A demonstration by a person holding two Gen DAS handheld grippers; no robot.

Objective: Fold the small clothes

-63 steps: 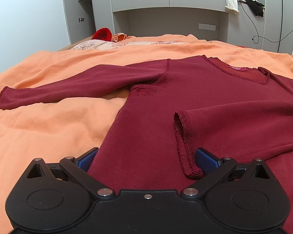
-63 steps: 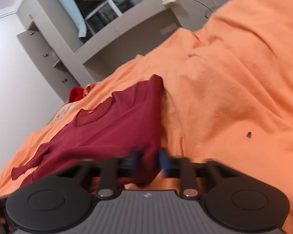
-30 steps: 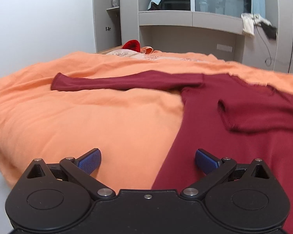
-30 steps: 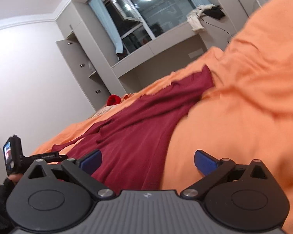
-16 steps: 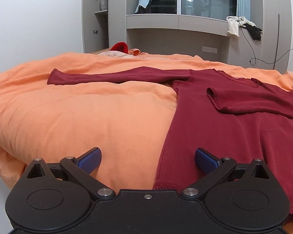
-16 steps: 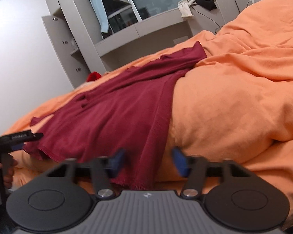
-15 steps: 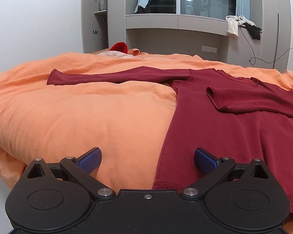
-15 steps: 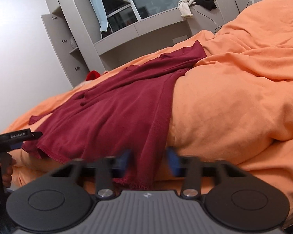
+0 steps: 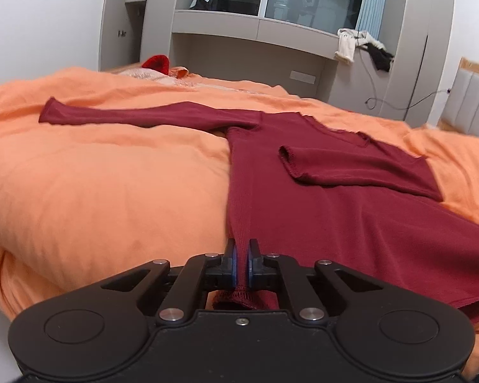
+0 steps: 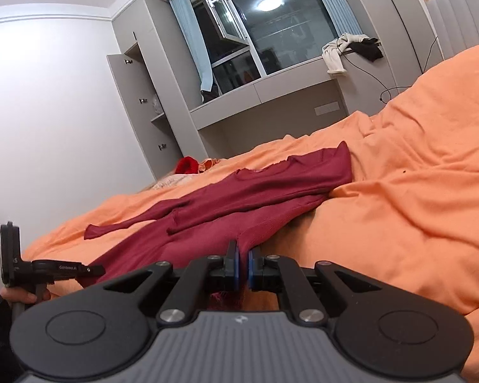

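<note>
I have the left gripper (image 9: 240, 266) and right gripper (image 10: 242, 268) clamped on the sweater (image 9: 319, 210) hem corners; soft, limp knit, likely to sag

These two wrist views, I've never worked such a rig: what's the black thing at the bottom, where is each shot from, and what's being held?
No robot here: a person carries hand-held tongs, each with a camera looking along its fingers. The black shape low in each picture is that tool. The left tongs and the right tongs have both just closed, each pinching the hem of a dark red sweater lying on an orange blanket. One sleeve is folded across its body; the other lies stretched out.
</note>
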